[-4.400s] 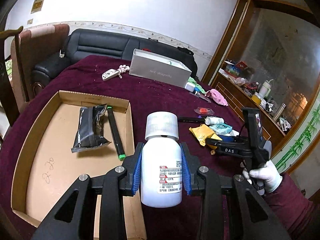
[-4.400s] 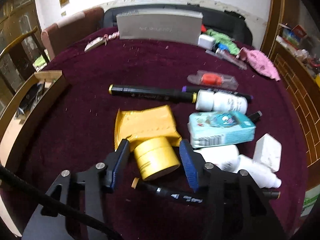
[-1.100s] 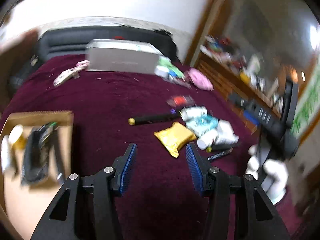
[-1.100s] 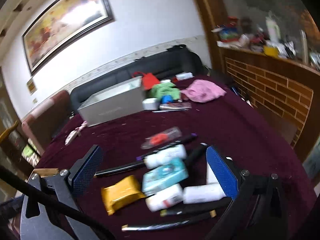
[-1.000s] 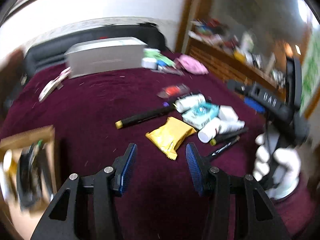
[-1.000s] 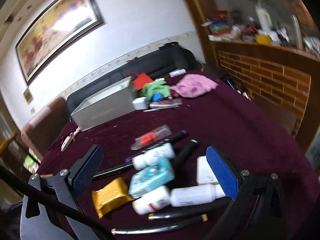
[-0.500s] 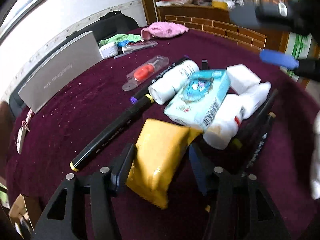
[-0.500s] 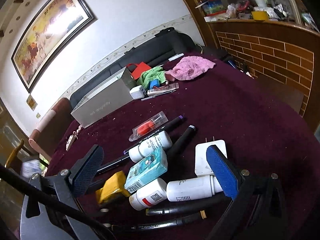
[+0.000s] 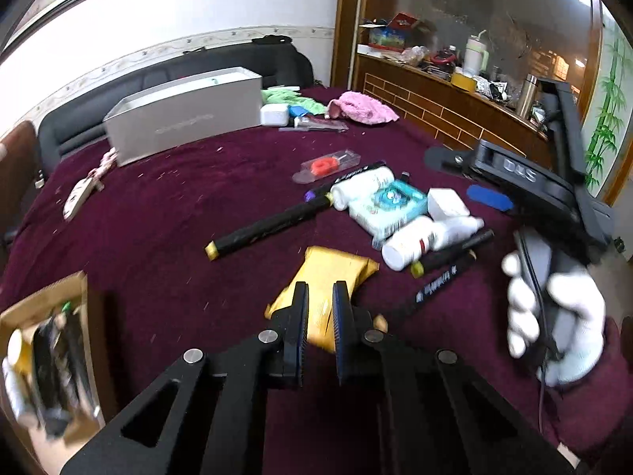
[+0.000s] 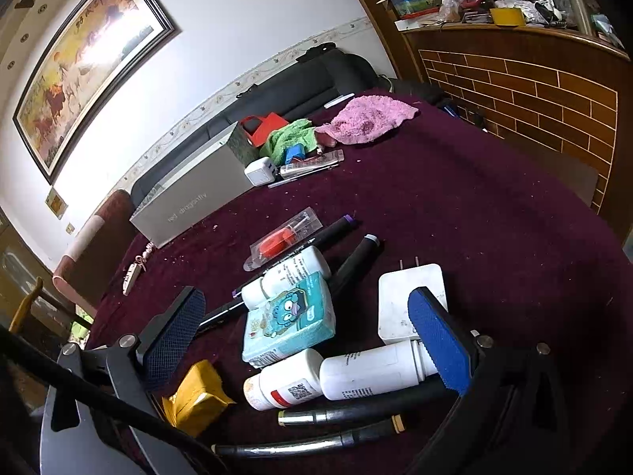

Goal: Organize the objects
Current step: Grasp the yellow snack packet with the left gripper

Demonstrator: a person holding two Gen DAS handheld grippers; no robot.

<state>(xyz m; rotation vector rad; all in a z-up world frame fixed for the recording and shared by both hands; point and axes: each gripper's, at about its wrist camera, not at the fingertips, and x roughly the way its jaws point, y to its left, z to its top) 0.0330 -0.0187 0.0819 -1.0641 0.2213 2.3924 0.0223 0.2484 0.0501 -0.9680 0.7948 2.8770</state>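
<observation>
My left gripper (image 9: 318,289) is shut on the near end of a yellow packet (image 9: 336,267), which is pinched between its blue pads over the maroon tablecloth. The same yellow packet (image 10: 196,394) shows crumpled at the lower left of the right wrist view. My right gripper (image 10: 304,295) stands open above a pile: a teal tissue pack (image 10: 289,318), two white bottles (image 10: 285,384), a white charger (image 10: 399,304) and black markers (image 10: 344,407). It holds nothing. A cardboard box (image 9: 51,293) with a black packet and a bottle lies at the left edge.
A grey box (image 9: 186,118), a green cloth and a pink cloth (image 9: 362,107) lie at the table's far side. A long black marker (image 9: 269,227) and a red item in clear packaging (image 9: 328,164) lie mid-table. A white-gloved hand (image 9: 554,332) holds the right gripper.
The left jaws, open around the yellow packet half a second ago, have closed on it, and the left gripper has pulled back from the pile. The right gripper has barely moved.
</observation>
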